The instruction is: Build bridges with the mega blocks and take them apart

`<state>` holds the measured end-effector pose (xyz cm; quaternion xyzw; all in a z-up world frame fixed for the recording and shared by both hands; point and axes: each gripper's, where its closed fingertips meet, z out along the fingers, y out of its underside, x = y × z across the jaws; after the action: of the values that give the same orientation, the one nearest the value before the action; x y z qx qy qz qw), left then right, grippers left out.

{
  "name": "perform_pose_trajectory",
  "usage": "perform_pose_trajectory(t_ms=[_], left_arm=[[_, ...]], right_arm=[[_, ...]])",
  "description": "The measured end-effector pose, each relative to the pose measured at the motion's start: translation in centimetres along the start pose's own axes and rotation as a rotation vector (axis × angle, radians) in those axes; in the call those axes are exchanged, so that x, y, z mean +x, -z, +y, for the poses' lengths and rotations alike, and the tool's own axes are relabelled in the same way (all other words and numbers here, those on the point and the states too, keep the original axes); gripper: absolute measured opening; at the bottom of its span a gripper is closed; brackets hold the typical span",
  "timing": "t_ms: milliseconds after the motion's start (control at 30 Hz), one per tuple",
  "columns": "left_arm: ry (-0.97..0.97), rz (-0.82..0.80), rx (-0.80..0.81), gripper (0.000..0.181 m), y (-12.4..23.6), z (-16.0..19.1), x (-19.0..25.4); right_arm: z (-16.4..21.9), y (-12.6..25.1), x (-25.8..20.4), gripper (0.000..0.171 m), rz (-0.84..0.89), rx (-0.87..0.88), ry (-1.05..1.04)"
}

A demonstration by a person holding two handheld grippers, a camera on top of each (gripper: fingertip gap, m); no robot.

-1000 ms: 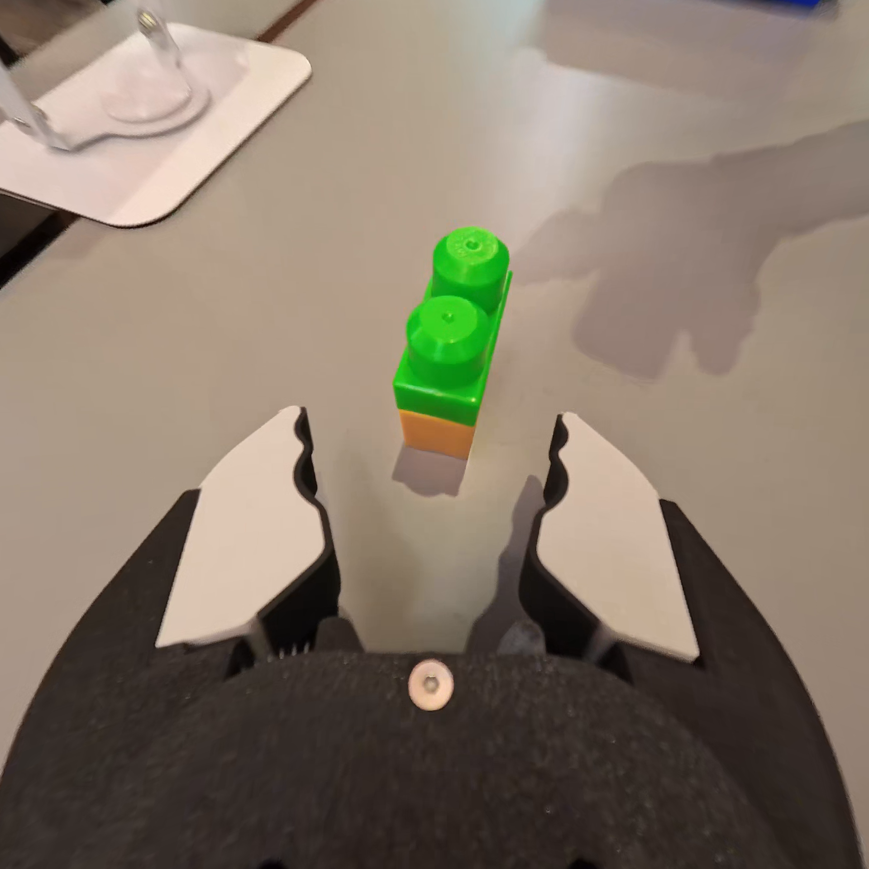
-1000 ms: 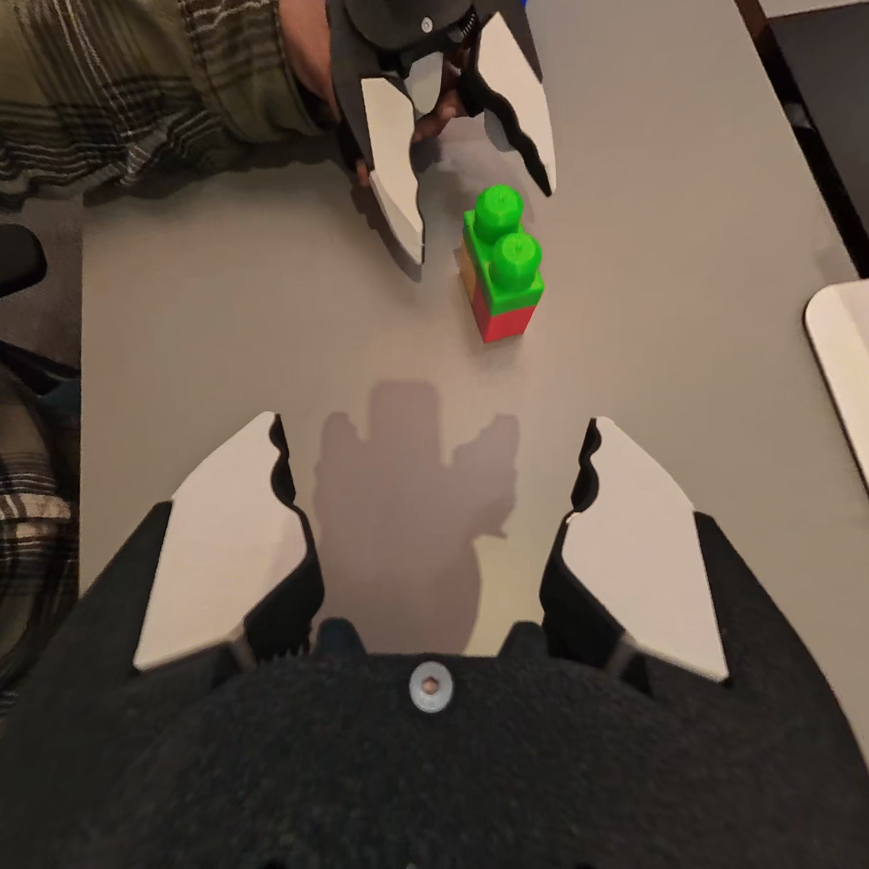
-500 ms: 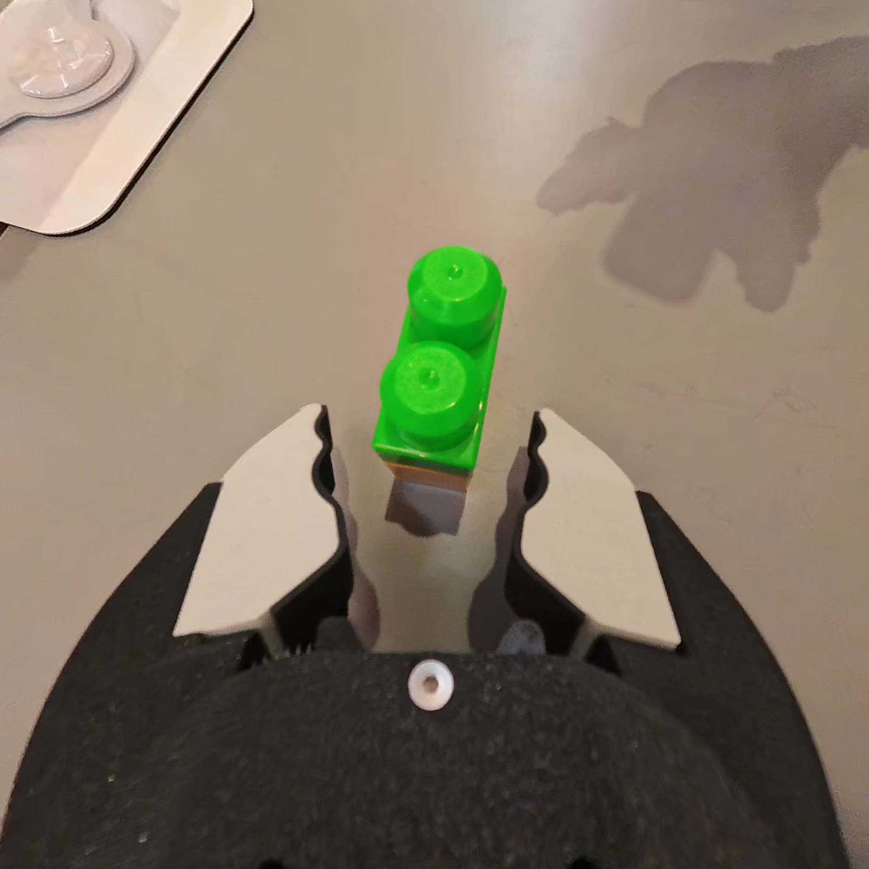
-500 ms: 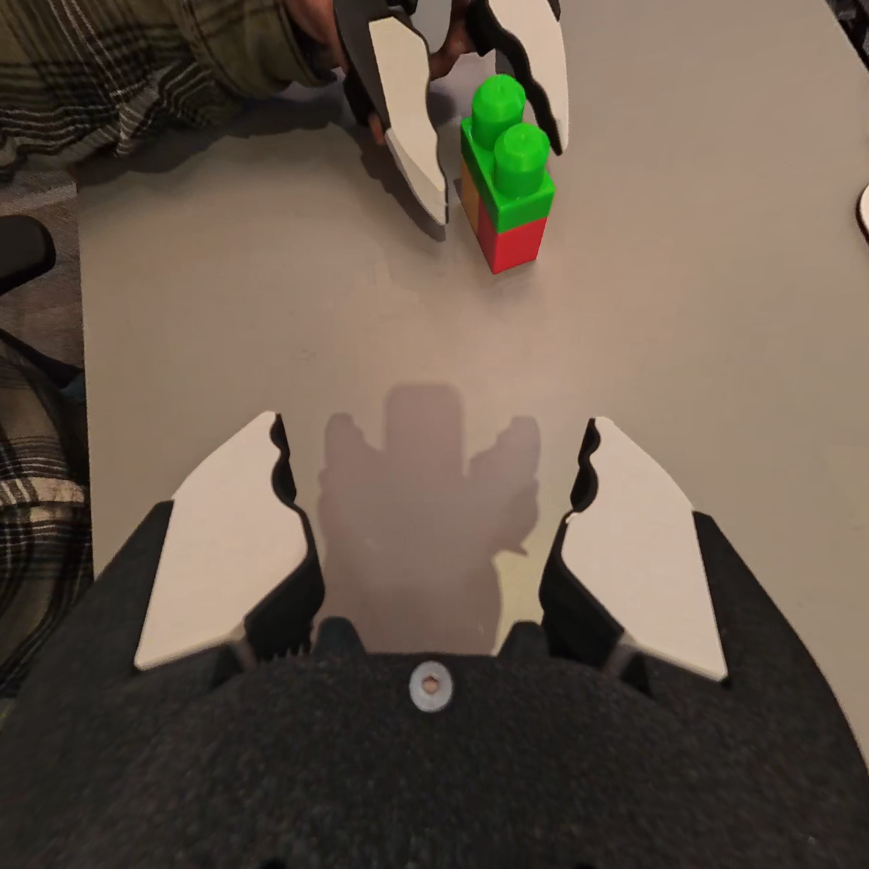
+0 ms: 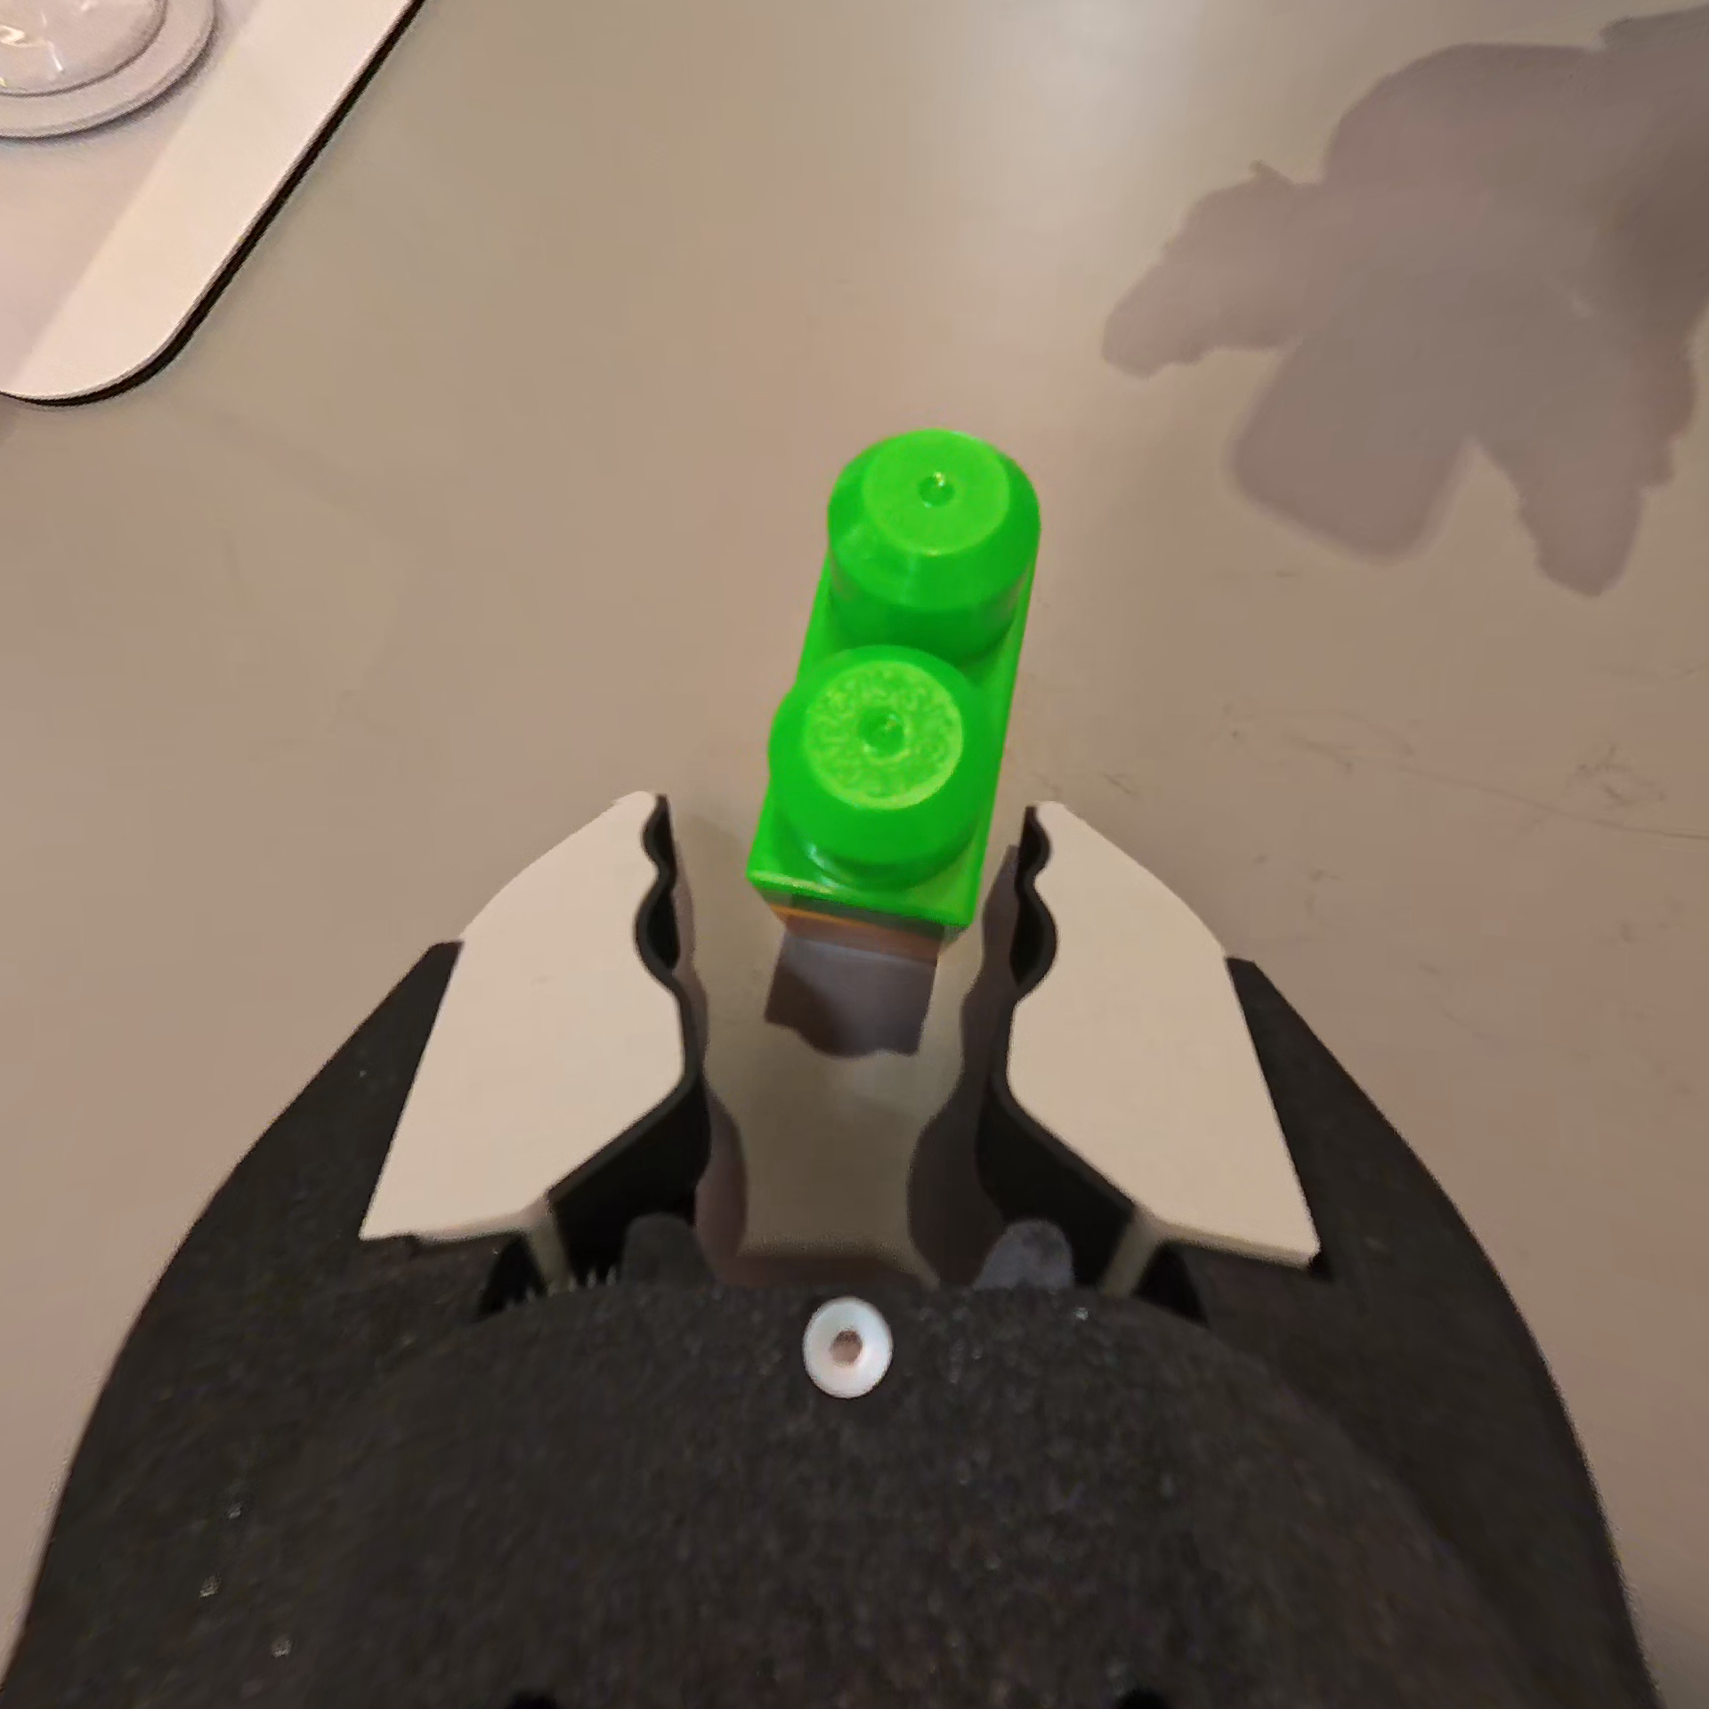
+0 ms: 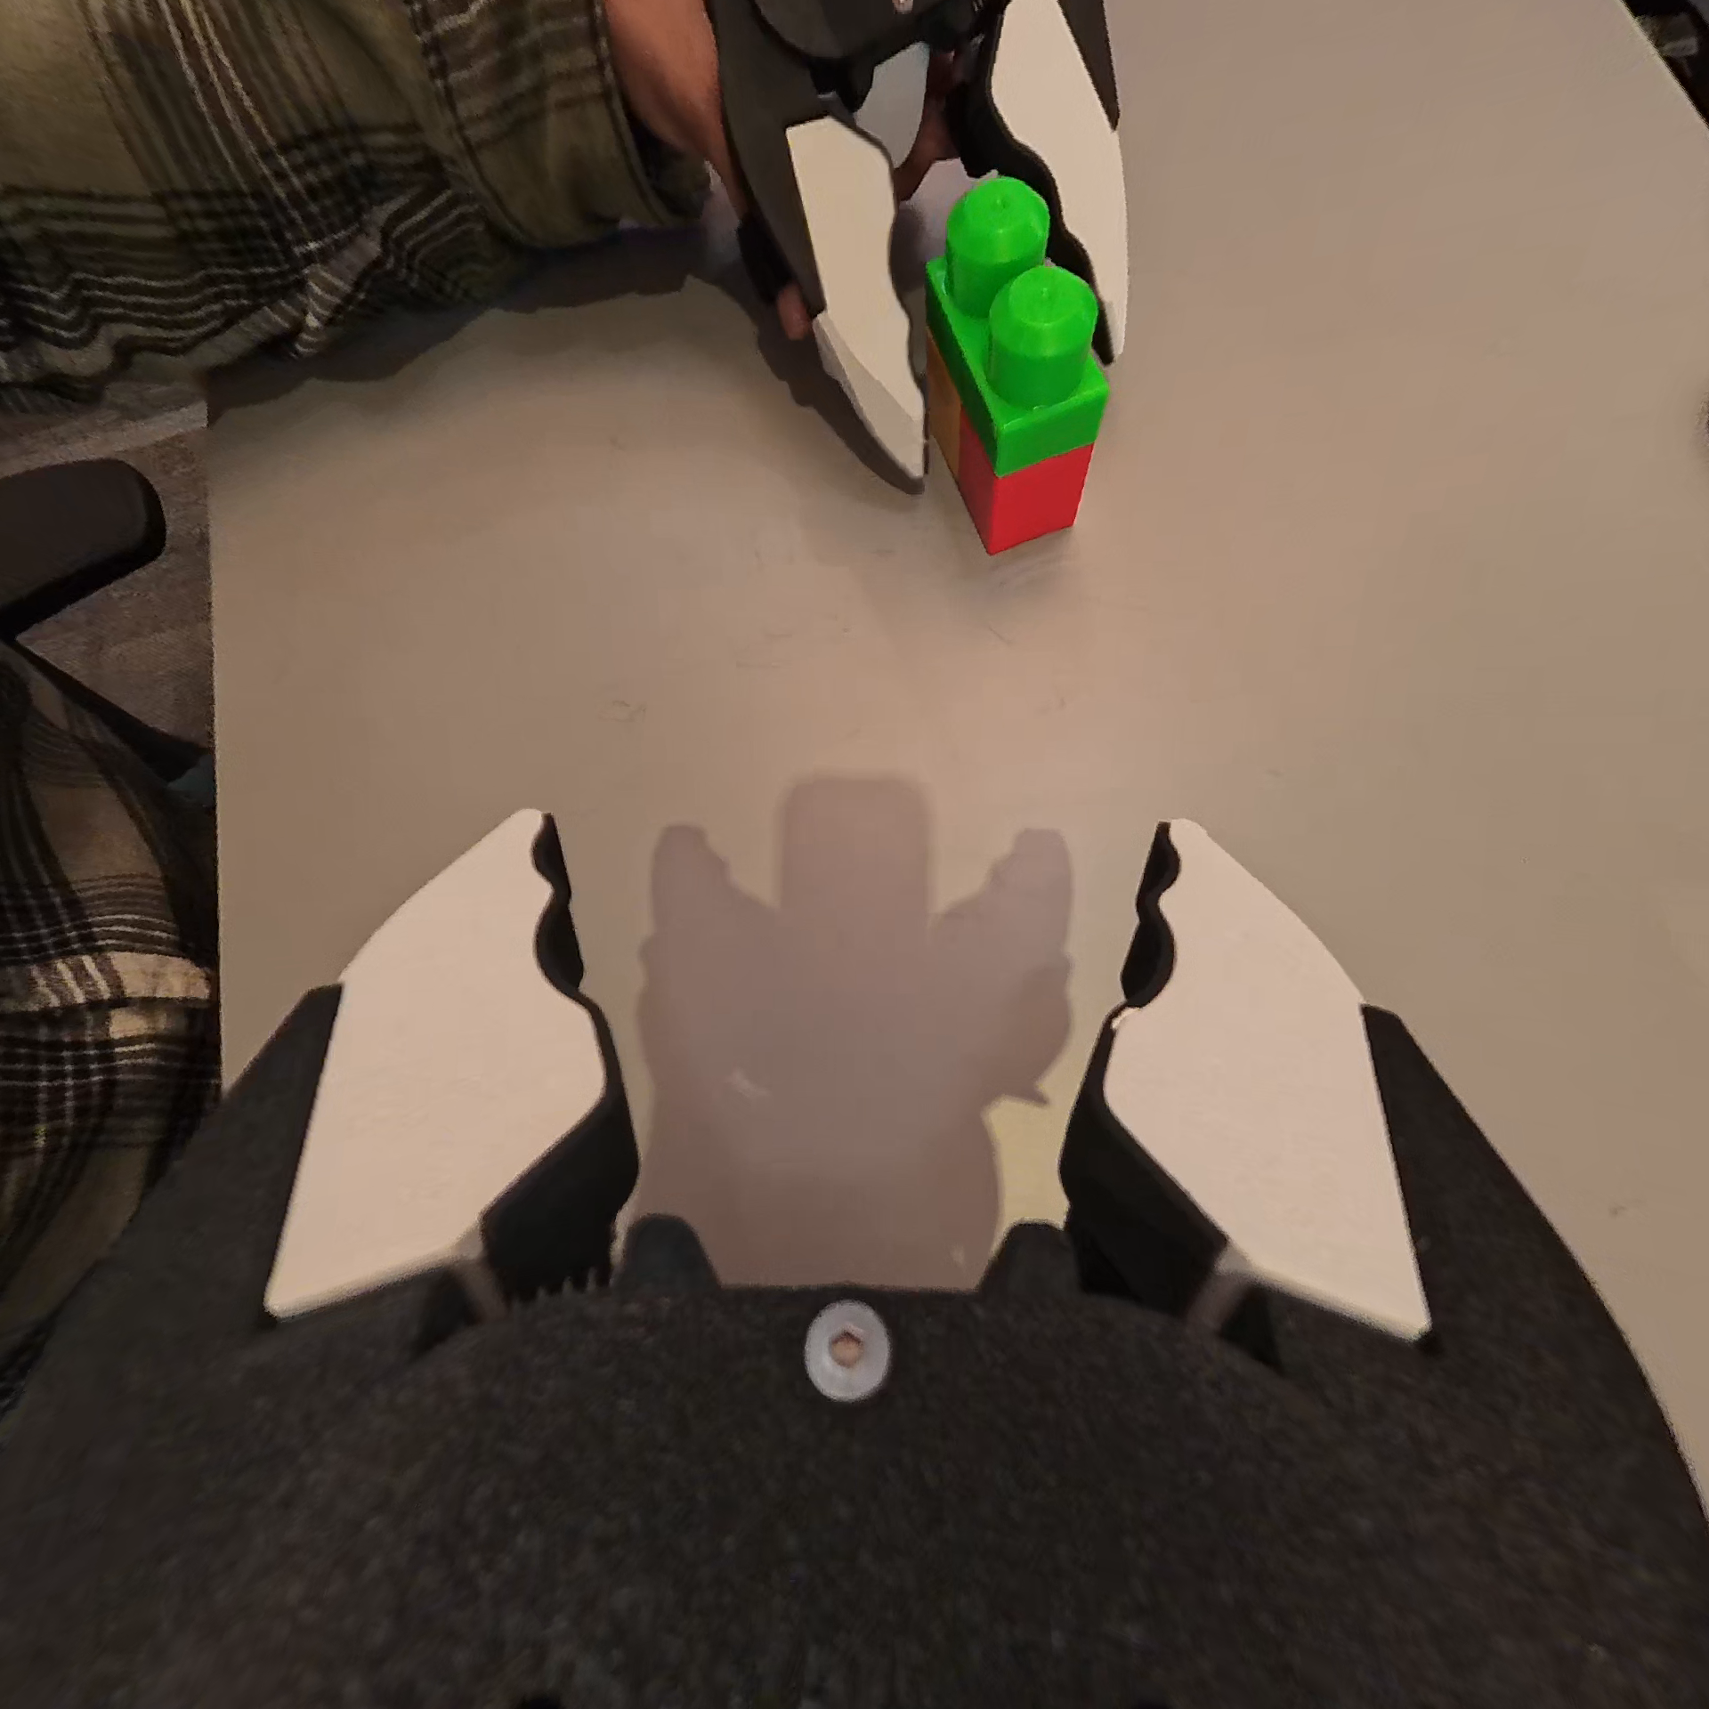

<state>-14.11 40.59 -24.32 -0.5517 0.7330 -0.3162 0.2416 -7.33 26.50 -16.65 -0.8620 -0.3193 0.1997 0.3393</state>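
Two studs are topping the green block [image 6: 1022,347], which is sitting on a red block [image 6: 1031,495] and an orange block [image 6: 943,398] on the grey table [image 6: 1295,647]. Left gripper [image 5: 846,837] is straddling the stack's near end, fingers spread, neither clearly touching it. Right gripper [image 6: 851,846] is hanging well apart, fingers wide, holding nothing. A white pad [image 5: 194,213] is lying at the table's far left. No readable writing is showing.
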Motion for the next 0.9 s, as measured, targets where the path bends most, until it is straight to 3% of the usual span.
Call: perform_pose_trajectory(t_ms=[233,367,500,600,900], left_arm=[[-0.005,0.033,-0.062,0.04,-0.2,1.0,0.4],[0.0,0.028,-0.05,0.039,-0.2,0.9,0.4],[0.068,0.066,0.089,0.039,1.0,-1.6,1.2],[0.076,0.078,0.101,0.038,1.9,-3.2,2.2],[-0.032,0.104,-0.047,0.038,2.2,-8.1,7.3]], right_arm=[[-0.3,0.2,-0.4,0.116,0.004,0.019,0.002],[-0.7,0.6,-0.7,0.115,0.01,0.049,0.0],[-1.3,1.2,-1.2,0.113,0.015,0.091,0.003],[-1.8,1.9,-1.2,0.112,0.036,0.112,0.021],[-6.0,4.9,-1.4,0.101,0.11,0.034,0.221]])
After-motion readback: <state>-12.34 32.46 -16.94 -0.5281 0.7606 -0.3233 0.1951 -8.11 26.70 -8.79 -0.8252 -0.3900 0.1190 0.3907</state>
